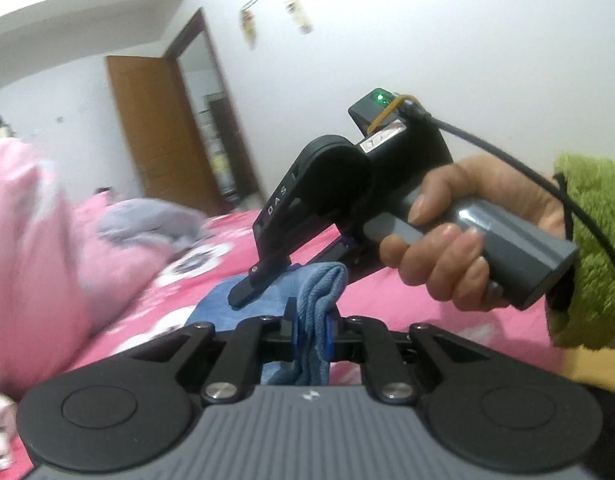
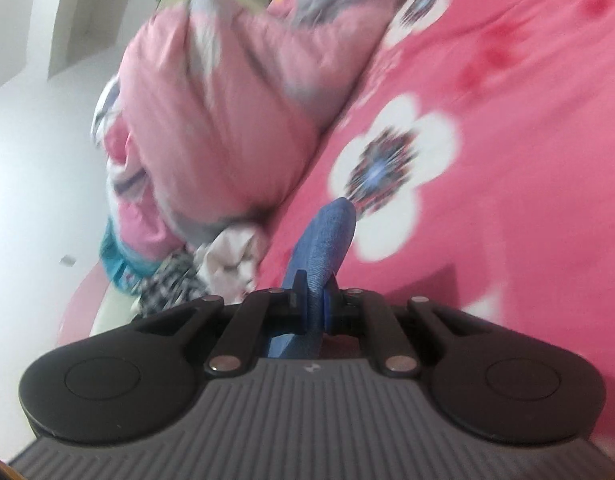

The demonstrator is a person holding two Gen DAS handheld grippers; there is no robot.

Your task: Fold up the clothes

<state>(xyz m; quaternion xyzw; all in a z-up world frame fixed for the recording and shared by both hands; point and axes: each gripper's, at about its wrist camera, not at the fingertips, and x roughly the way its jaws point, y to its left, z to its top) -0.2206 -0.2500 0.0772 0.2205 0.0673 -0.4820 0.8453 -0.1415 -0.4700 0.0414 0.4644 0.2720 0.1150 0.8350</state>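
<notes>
A blue knitted garment (image 1: 321, 280) is bunched between the pads of my left gripper (image 1: 310, 332), which is shut on it above the pink flowered bedspread (image 1: 407, 296). Just beyond it in the left wrist view, my right gripper (image 1: 263, 280), held by a person's hand (image 1: 447, 256), is pinched on another part of the same blue cloth. The right wrist view shows my right gripper (image 2: 314, 304) shut on a fold of the blue garment (image 2: 327, 240), which sticks up past the pads. How the rest of the garment hangs below is hidden.
A pink quilt (image 2: 211, 120) with a grey garment (image 1: 147, 224) on it is heaped at the bed's left. Crumpled clothes (image 2: 211, 264) lie beside it. A brown door (image 1: 155, 128) and white wall stand behind. A green fleece sleeve (image 1: 587, 248) covers the person's arm.
</notes>
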